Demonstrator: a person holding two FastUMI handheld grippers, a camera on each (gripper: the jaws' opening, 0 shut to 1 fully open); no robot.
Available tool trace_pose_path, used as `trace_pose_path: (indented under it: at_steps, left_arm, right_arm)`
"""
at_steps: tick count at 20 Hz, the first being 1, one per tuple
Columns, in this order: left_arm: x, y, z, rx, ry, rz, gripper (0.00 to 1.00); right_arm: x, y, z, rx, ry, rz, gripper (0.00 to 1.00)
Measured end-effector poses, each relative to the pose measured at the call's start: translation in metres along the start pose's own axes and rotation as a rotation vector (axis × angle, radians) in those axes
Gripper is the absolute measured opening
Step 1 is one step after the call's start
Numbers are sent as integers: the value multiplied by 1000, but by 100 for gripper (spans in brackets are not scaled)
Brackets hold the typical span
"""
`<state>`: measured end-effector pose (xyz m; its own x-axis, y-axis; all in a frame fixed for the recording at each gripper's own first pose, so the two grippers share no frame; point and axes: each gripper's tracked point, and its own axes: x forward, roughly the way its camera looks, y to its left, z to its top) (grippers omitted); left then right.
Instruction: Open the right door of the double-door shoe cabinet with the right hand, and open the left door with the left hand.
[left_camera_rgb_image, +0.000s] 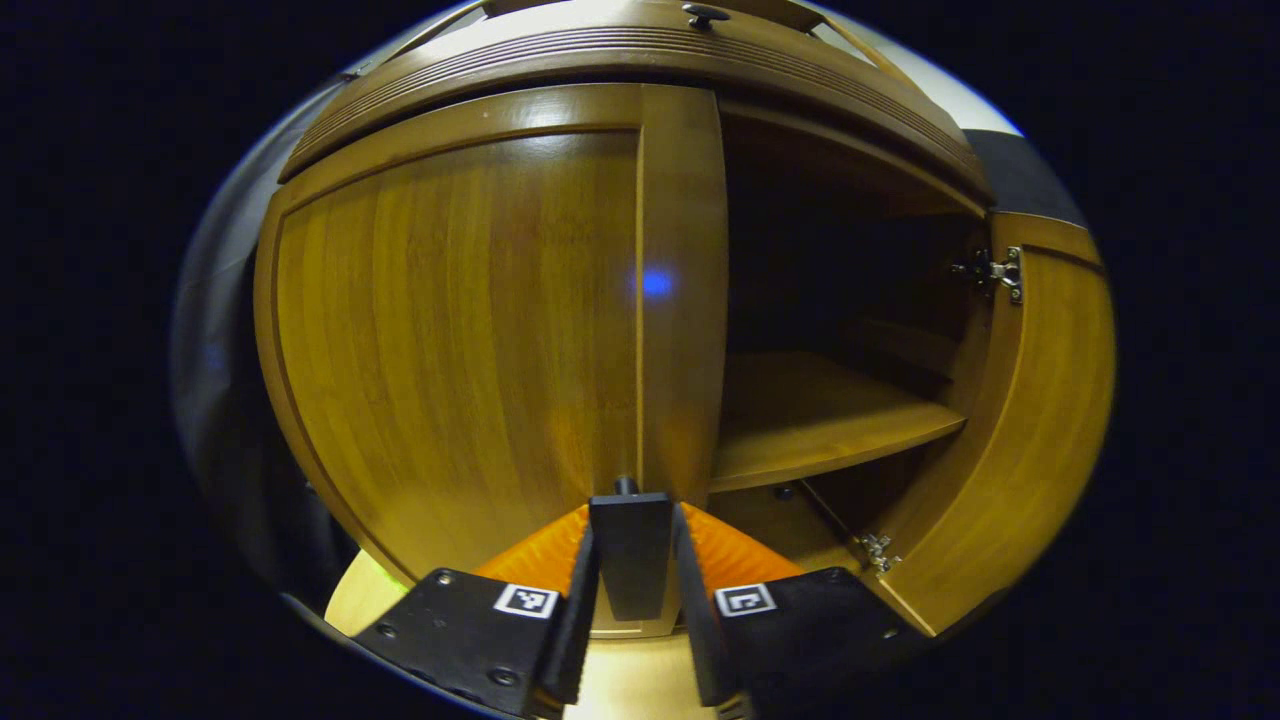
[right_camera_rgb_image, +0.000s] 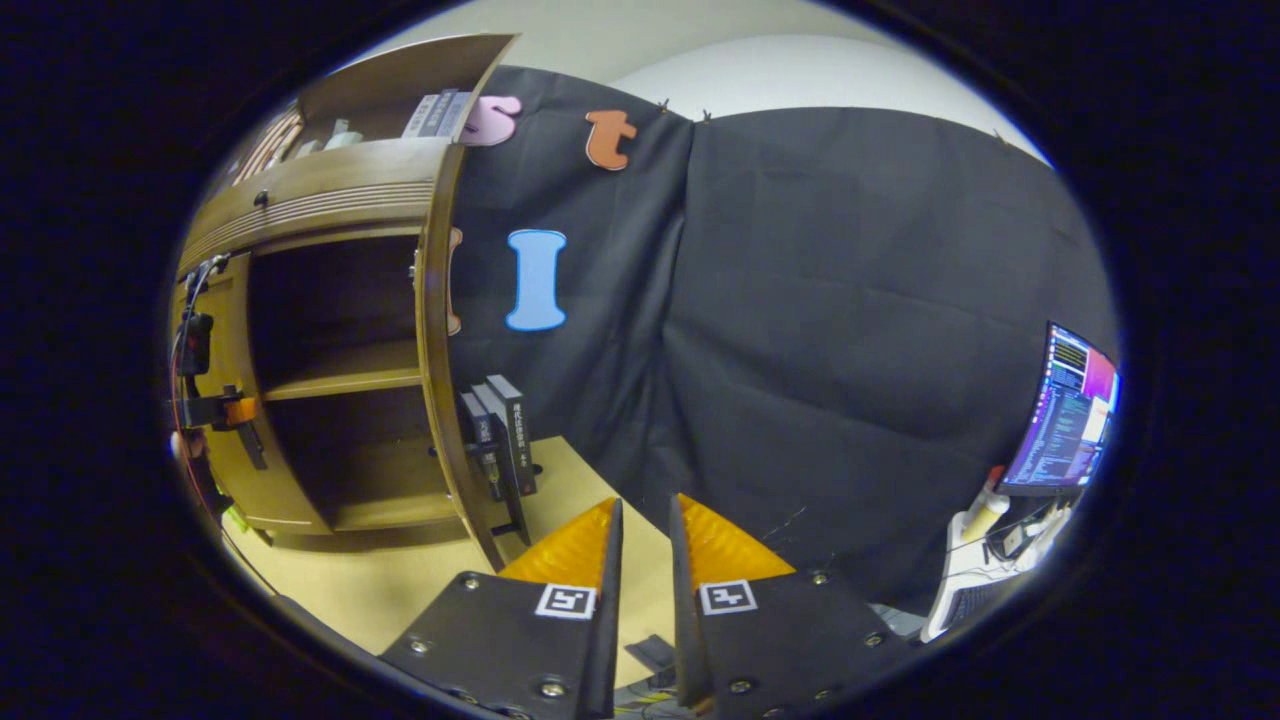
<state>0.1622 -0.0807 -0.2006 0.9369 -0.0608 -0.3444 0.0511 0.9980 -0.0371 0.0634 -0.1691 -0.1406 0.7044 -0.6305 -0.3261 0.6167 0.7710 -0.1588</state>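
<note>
Our left claw (left_camera_rgb_image: 632, 545) is clamped on the dark handle (left_camera_rgb_image: 630, 550) at the left door (left_camera_rgb_image: 460, 330)'s free edge, the right place to pull, while our right claw (right_camera_rgb_image: 643, 560) hangs nearly together, holding nothing, above the desk (right_camera_rgb_image: 400, 590). Beyond, the shoe cabinet (right_camera_rgb_image: 330, 190) has two stiff, hinged wooden doors, which we judge will swing easily: the left door is shut, the right door (left_camera_rgb_image: 1040, 420) open on one shelf (left_camera_rgb_image: 820, 415).

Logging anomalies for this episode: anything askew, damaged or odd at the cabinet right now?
Nothing stands out. The brown wooden shoe cabinet looks intact: its right door is swung open on its metal hinges, the left door looks closed, with the left gripper shut on its dark handle. The wooden shelf inside sits level.
</note>
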Motion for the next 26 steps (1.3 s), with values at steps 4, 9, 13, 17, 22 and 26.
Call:
trace_pose_path:
  at_steps: [4, 9, 13, 17, 22, 26]
  left_arm:
    - [-2, -1, -1, 5, -14, -9, 35]
    - [-18, 0, -4, 2, -16, -1, 35]
    - [-40, 3, -9, -9, -13, -5, 31]
    - [-65, 10, -16, -18, -11, 5, 31]
    - [-93, 21, -22, -36, -7, 23, 30]
    - [-114, 30, -27, -41, -6, 45, 30]
  right_arm:
    - [7, 13, -1, 0, 6, 33, 24]
    - [12, 27, 5, -6, 0, 74, 24]
    - [15, 31, 7, -19, -3, 106, 24]
    - [15, 38, 11, -24, -8, 140, 24]
    - [14, 43, 13, -38, -14, 169, 24]
    - [16, 48, 14, -29, -15, 190, 24]
